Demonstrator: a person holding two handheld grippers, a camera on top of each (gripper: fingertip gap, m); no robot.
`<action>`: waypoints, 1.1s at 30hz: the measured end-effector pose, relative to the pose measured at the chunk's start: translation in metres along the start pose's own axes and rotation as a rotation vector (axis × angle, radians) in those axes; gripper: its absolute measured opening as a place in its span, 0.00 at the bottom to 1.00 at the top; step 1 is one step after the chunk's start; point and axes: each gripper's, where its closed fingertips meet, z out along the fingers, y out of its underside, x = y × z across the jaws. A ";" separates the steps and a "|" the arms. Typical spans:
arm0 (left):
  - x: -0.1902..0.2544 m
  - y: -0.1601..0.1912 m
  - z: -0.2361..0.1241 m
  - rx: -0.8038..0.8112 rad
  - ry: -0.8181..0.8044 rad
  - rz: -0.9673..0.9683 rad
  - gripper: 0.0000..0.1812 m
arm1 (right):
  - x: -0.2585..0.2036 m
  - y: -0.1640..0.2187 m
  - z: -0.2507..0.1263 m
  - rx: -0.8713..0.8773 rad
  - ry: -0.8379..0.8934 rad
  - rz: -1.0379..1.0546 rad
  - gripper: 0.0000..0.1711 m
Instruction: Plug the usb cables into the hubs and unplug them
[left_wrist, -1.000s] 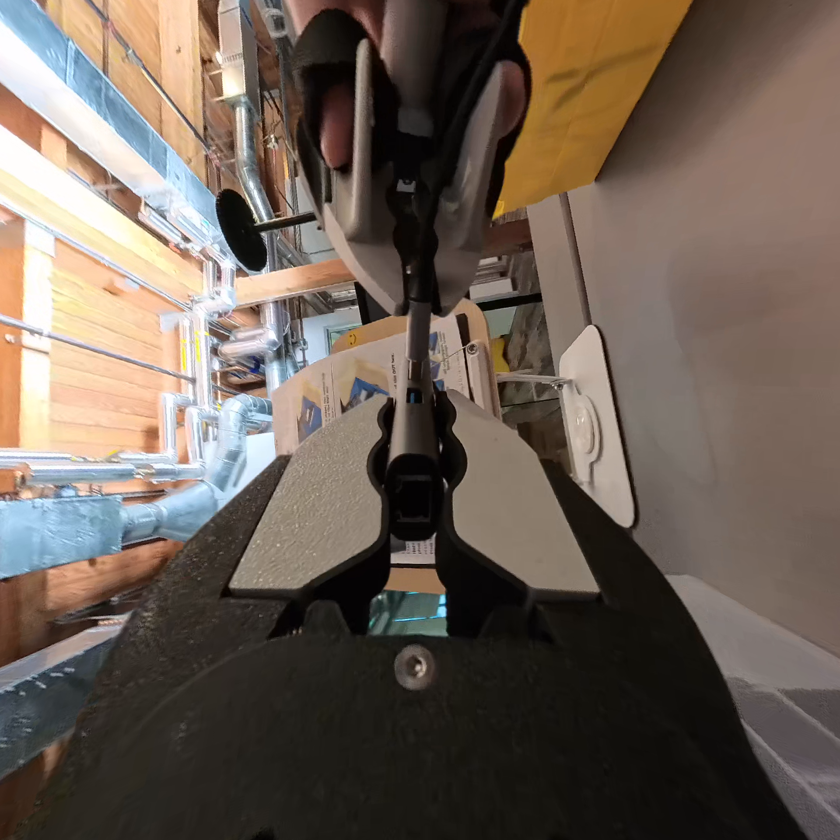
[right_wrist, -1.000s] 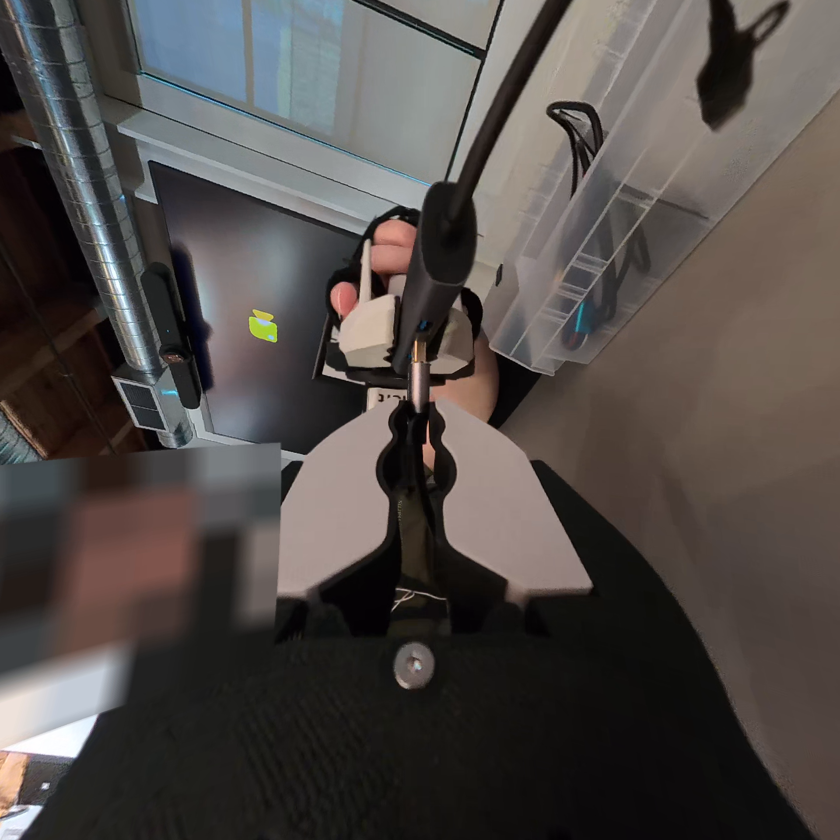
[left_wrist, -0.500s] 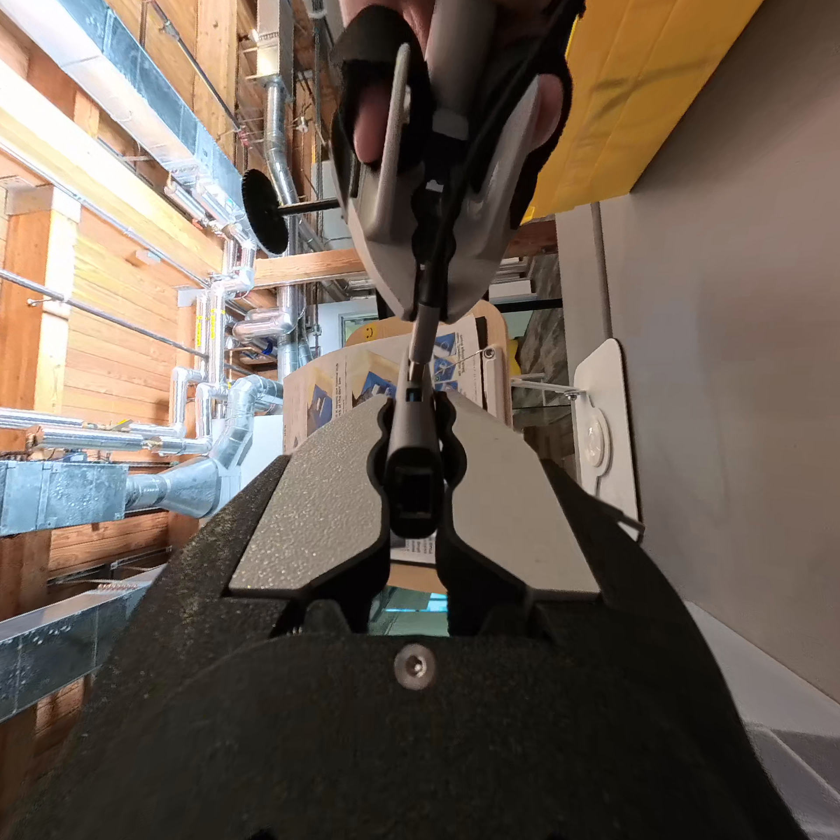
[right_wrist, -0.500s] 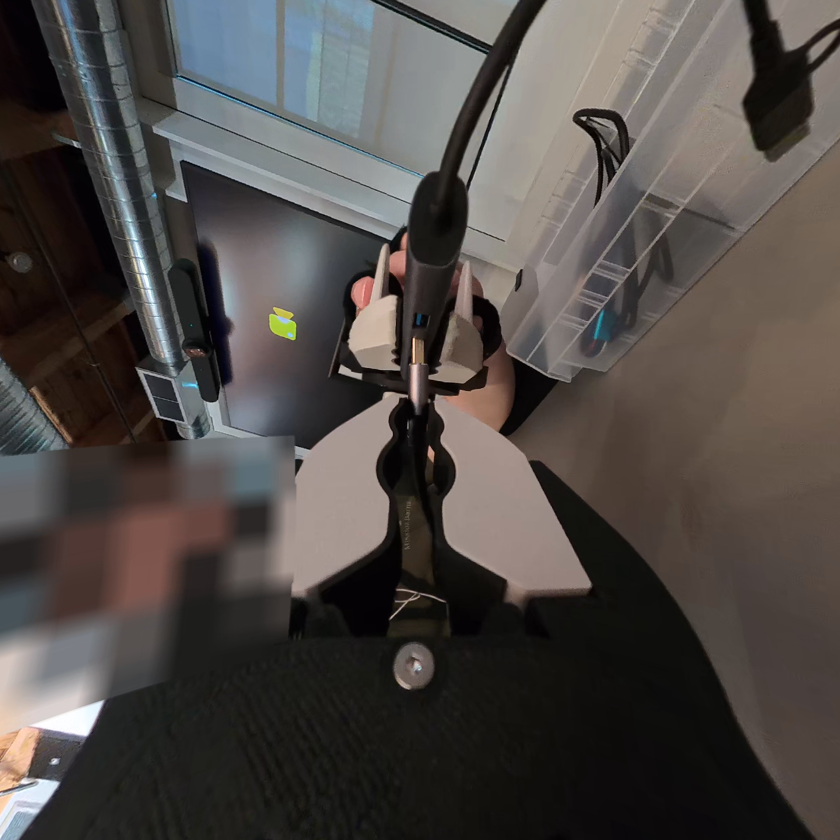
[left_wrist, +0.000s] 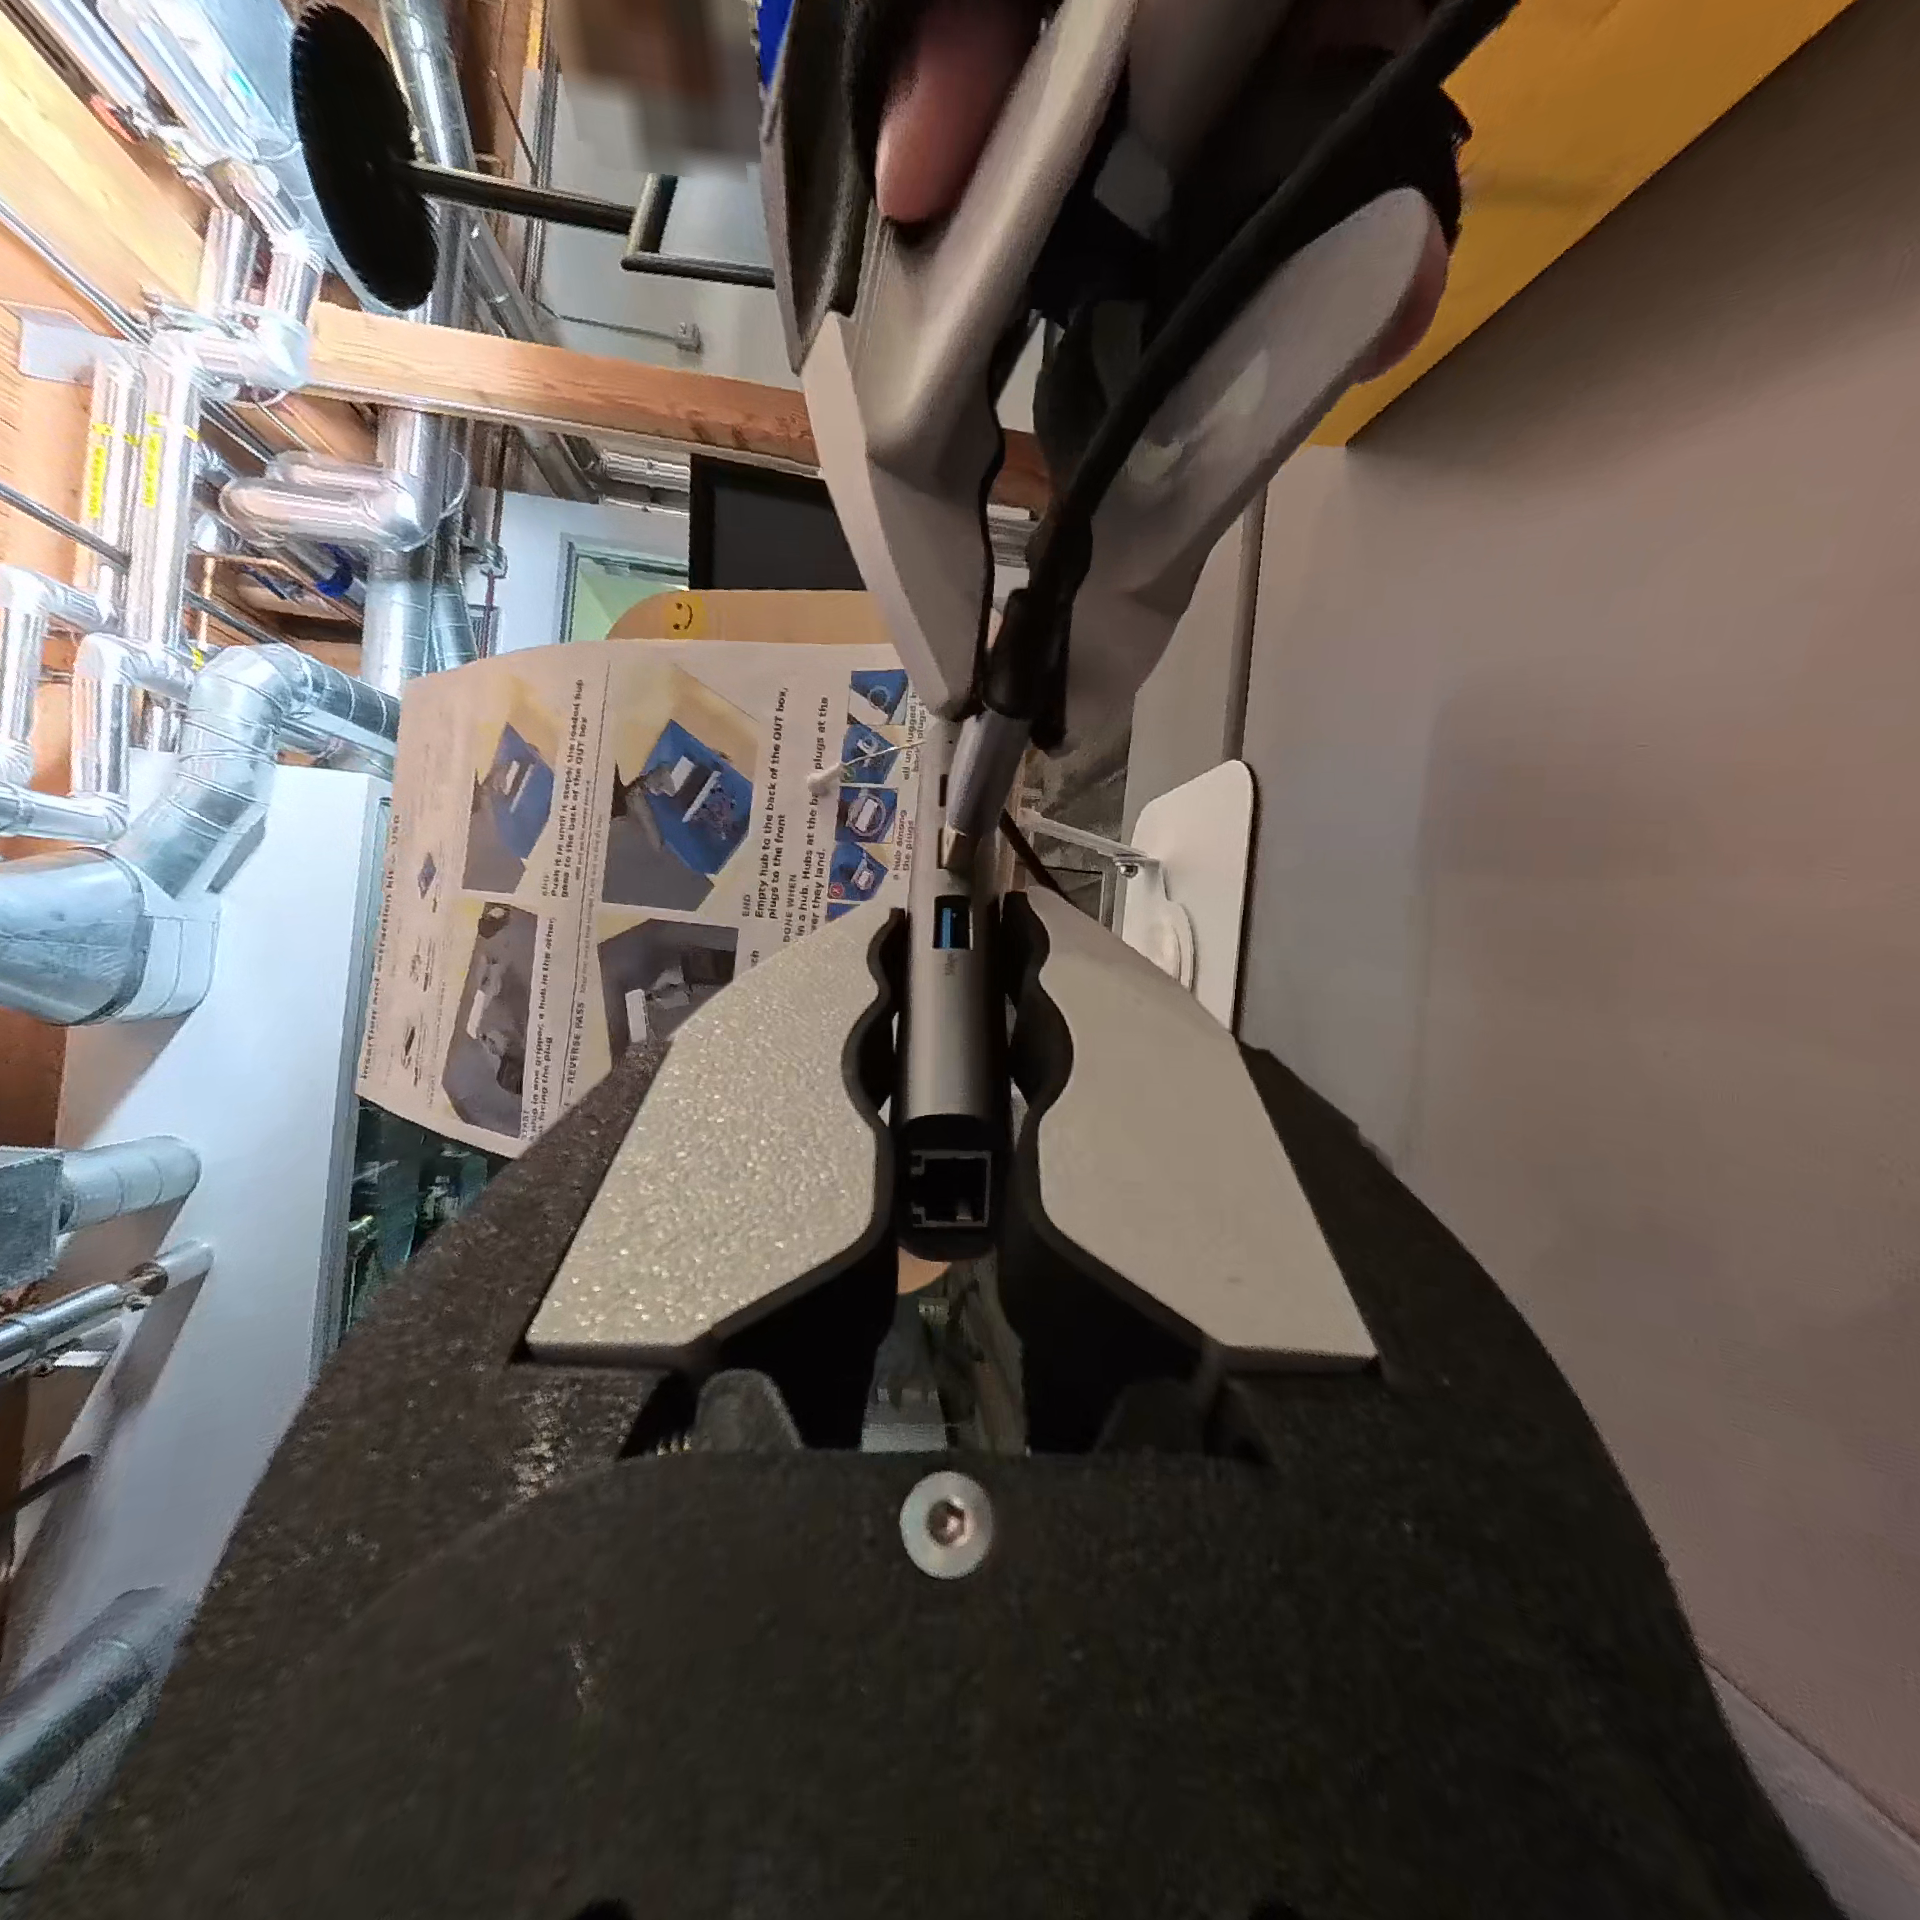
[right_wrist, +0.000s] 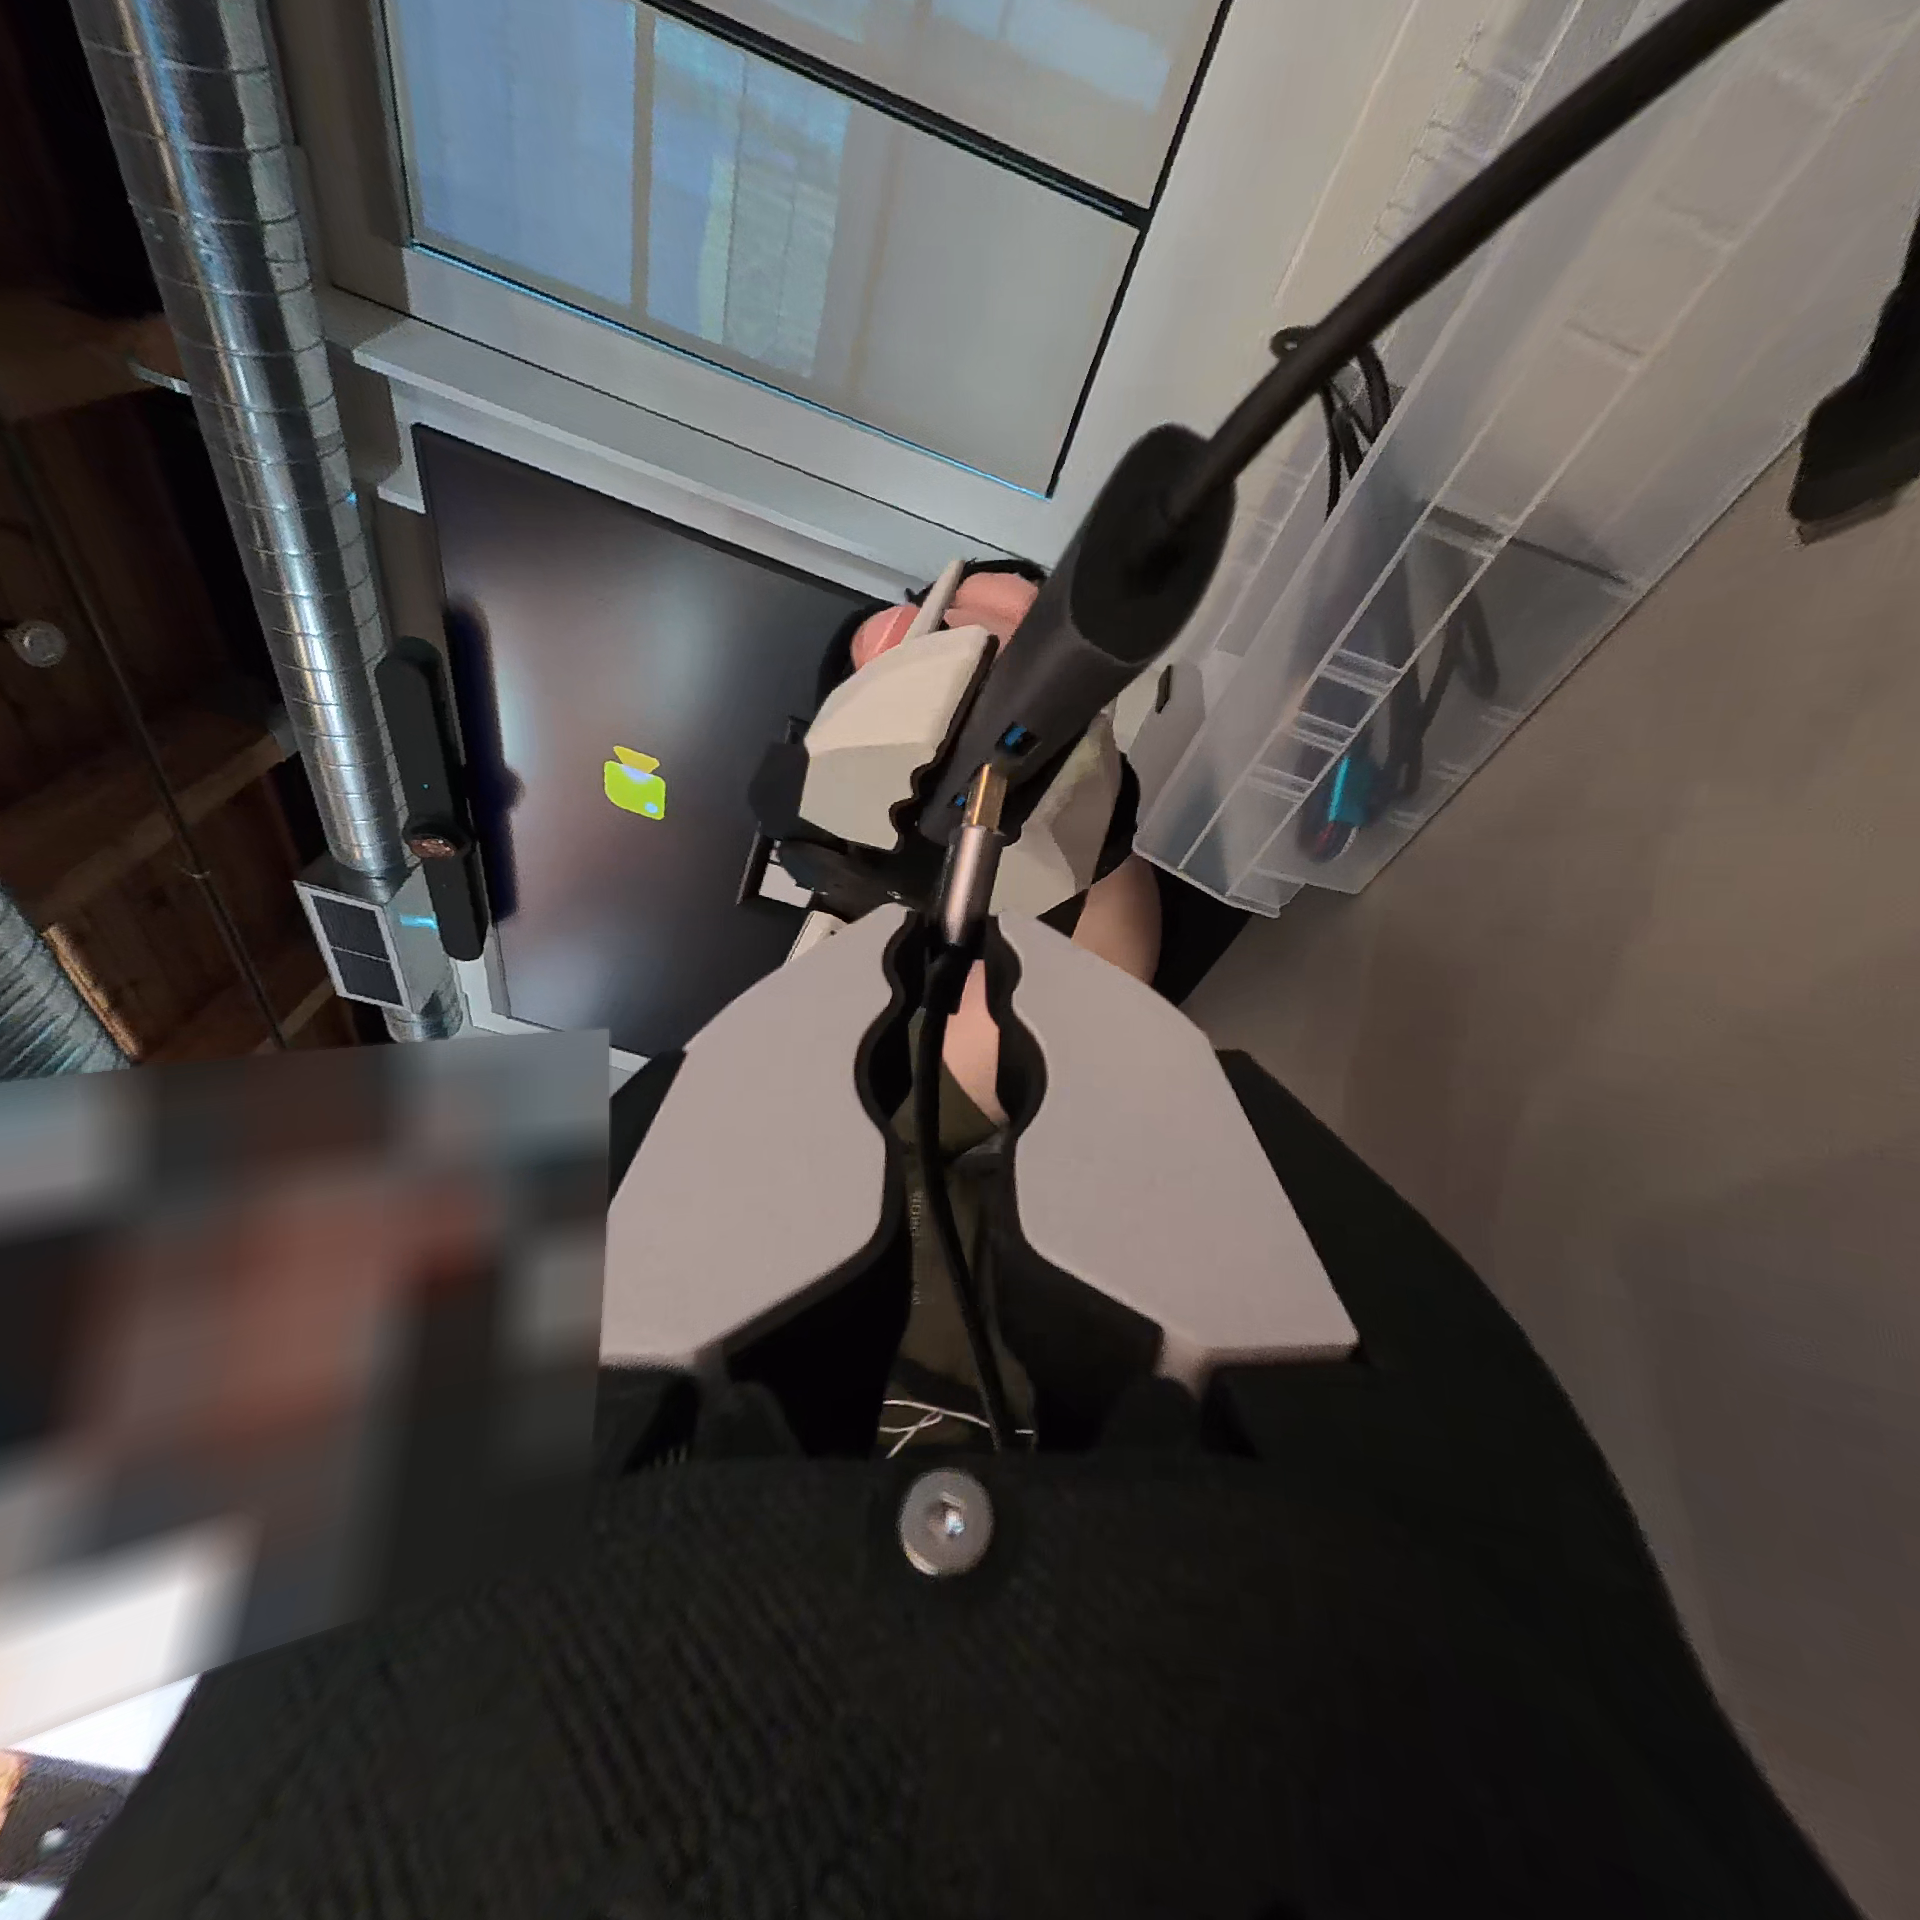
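A: What am I holding?

B: My left gripper (left_wrist: 951, 997) squeezes the grey hub (left_wrist: 948, 1049) tight, so it can't wiggle.

A: And the other one?

B: My right gripper (right_wrist: 951, 940) pinches the usb plug (right_wrist: 971, 852) by its back end. The metal tip is free, so it can go in.

A: Where's the plug?

B: At the hub's 12 o'clock end, tilted, tip right at a port. I can't tell if it's in.

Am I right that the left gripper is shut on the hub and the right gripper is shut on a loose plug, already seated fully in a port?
Not quite. The left gripper is shut on the hub, and the right gripper holds the plug, but the plug's metal tip is still exposed at the port. The right wrist view shows it.
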 end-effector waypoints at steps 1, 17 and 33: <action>0.001 0.001 0.001 -0.009 0.009 -0.005 0.09 | 0.001 0.000 0.000 0.002 0.010 -0.011 0.08; 0.007 0.007 0.006 -0.082 0.047 0.004 0.09 | 0.006 -0.003 0.000 -0.008 0.265 -0.239 0.19; 0.002 0.011 0.005 -0.139 0.050 -0.026 0.09 | 0.013 -0.010 -0.001 -0.009 0.642 -0.523 0.14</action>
